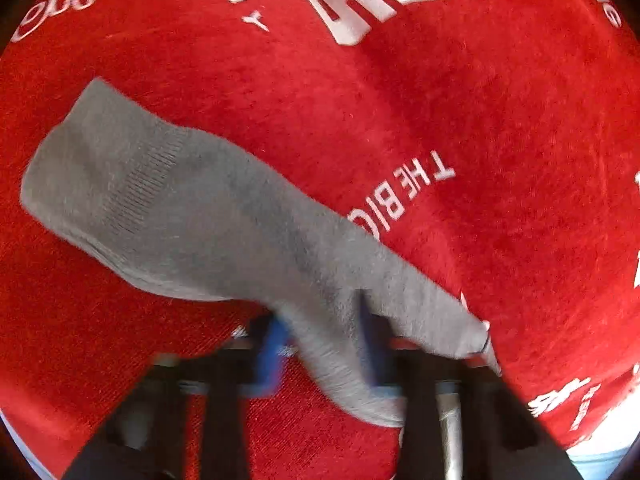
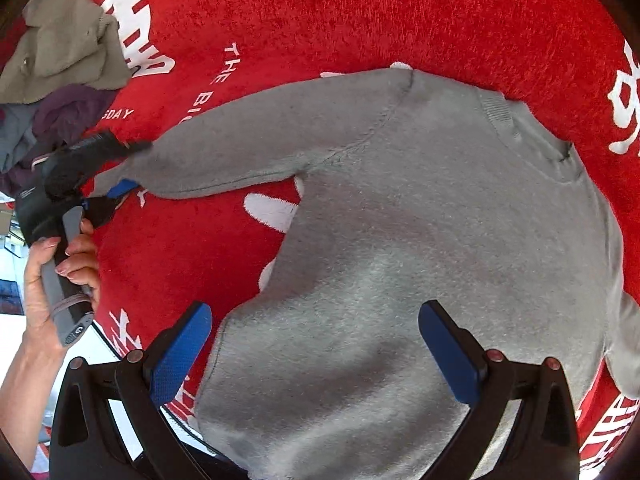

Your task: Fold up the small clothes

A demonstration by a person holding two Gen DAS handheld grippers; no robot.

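Your left gripper (image 1: 324, 354) looks, through the blur, clamped on the sleeve cuff of the grey sweater (image 2: 420, 240), which lies spread flat on the red cloth (image 2: 360, 12) under your gaping right gripper (image 2: 316, 354), no fold made yet.

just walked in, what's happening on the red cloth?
A person is folding a small grey sweater laid flat on a red printed cloth, with a handheld gripper in each hand. The left gripper is pinched on the end of the sweater's sleeve, which lies stretched out to the side. The right gripper hangs open over the sweater's body, gripping nothing. A pile of other clothes waits at the cloth's edge. No fold is visible yet.
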